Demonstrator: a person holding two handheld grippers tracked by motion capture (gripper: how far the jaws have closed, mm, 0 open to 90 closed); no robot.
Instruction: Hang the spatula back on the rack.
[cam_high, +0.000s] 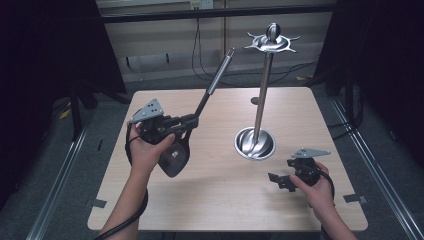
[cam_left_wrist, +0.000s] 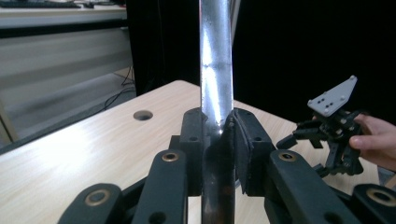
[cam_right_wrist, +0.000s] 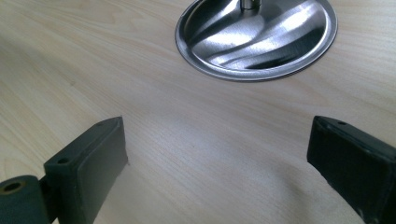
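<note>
Wooden table, black curtains, grey floor

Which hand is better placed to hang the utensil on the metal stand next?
Left. The left gripper is already shut on the black-headed utensil with a long metal handle, raised toward the tall steel stand. The right gripper sits low near the stand's round base, jaws open and empty.

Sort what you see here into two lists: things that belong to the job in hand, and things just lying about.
In the job:
- left tool, shut on the ladle
- utensil stand

Lying about:
- right tool, open over the table
- cables on the floor
</note>
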